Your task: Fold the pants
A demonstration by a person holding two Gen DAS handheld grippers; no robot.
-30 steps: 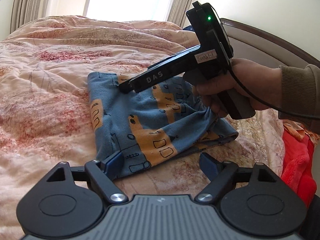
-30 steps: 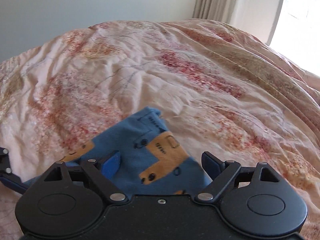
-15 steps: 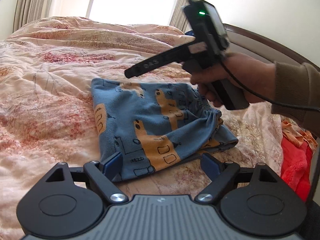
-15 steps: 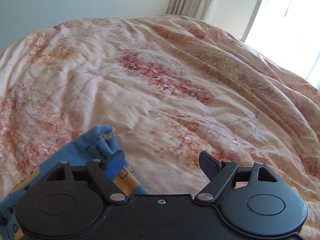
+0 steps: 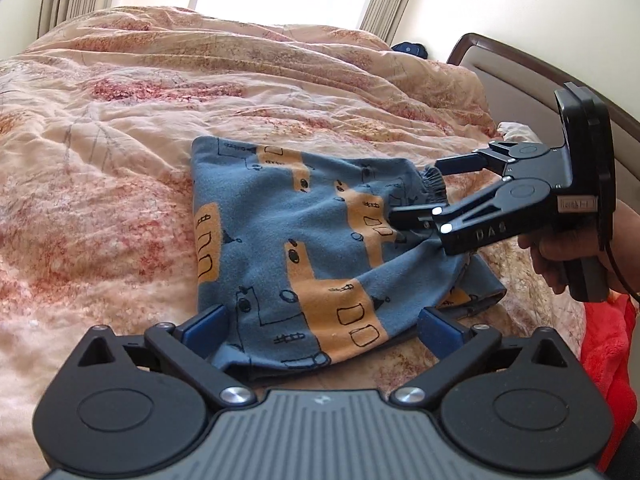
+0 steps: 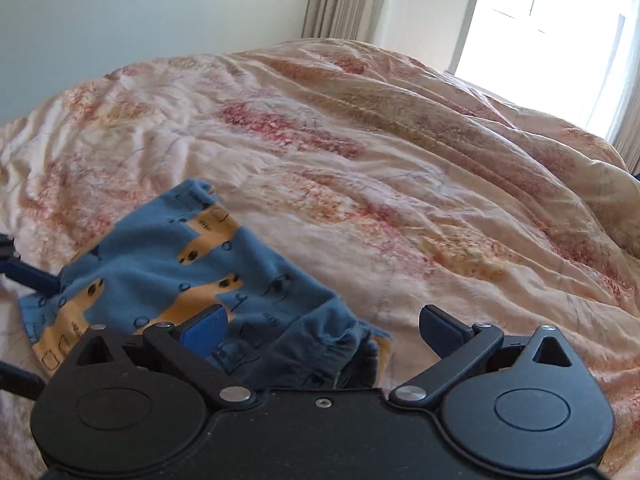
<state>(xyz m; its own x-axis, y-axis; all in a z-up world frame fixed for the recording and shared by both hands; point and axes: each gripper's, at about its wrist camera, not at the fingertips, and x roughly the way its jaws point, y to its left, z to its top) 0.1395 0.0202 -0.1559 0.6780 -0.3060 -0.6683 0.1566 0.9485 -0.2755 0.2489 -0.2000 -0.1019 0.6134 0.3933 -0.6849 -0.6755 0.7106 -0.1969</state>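
- Bedroom shot: big bed with a rumpled peach floral duvet (image 5: 120, 168), bright window (image 6: 552, 12) and curtains behind, wooden headboard (image 5: 520, 64) off to the right.
- Pants (image 5: 304, 240) are blue with orange print, folded into a rough rectangle, lying flat near the middle of the duvet.
- Waistband (image 5: 432, 178) sits bunched up at the right end of the pants.
- Left gripper (image 5: 320, 320) is open, low over the near edge of the pants, one blue pad on either side of the fabric, nothing pinched.
- Right gripper (image 5: 424, 190) comes in from the right, hand (image 5: 560, 248) on its handle. It's open too, fingers spread, one above the waistband and one over the cloth just below it.
- In the right wrist view the right gripper (image 6: 320, 324) has its pads wide apart with the waistband (image 6: 320, 340) bunched between them, closer to the left pad; can't tell if it touches.
- Red blanket (image 5: 612, 360) sits at the right edge of the bed.
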